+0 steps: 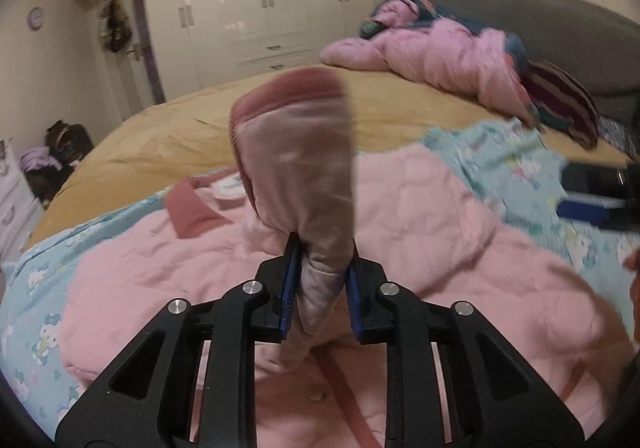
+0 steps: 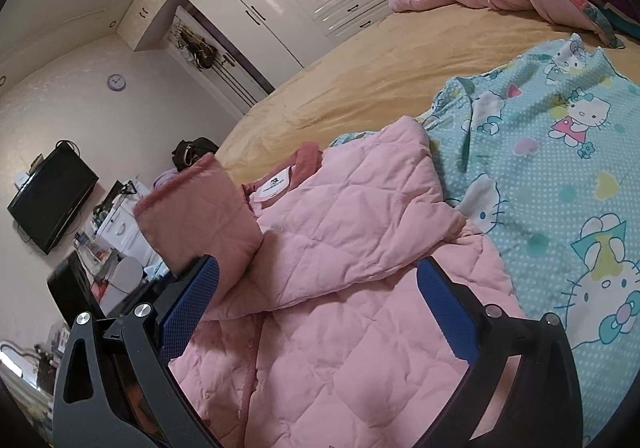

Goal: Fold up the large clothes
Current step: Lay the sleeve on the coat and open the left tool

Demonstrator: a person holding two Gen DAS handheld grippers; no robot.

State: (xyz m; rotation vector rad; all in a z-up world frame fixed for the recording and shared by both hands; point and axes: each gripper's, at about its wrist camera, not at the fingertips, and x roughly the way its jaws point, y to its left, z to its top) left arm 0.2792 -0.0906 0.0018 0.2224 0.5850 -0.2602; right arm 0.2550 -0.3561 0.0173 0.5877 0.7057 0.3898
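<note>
We've got the left gripper [image 1: 322, 288] clamped on the sleeve [image 1: 296, 151] of the pink quilted jacket [image 1: 420, 232]: blue pads [image 1: 289, 288] narrow, fabric pinched between them, the darker ribbed cuff [image 1: 292, 87] standing up above the jaws. Left view is motion-blurred, so the finer detail is soft. The right gripper [image 2: 316, 304] has its jaws wide apart with nothing gripped; they sit over the jacket [image 2: 320, 328] body, and whether a pad touches the fabric we can't tell. Taking the jacket as landmark: it lies spread on a light-blue cartoon-cat sheet [image 2: 560, 167], which shows past the jacket on the right-view right side and on both sides in the left view. One sleeve is folded across the jacket's chest, near the collar [image 2: 308, 159] with its white label [image 2: 274, 183]. Beyond the jacket is the tan bedspread [image 1: 400, 107], and well beyond it, by the grey headboard [image 1: 540, 31], a heap of pink bedding [image 1: 440, 51]. White wardrobes [image 1: 260, 7] stand behind the bed; a wall TV [image 2: 52, 195] hangs left of the jacket in the right view.
</note>
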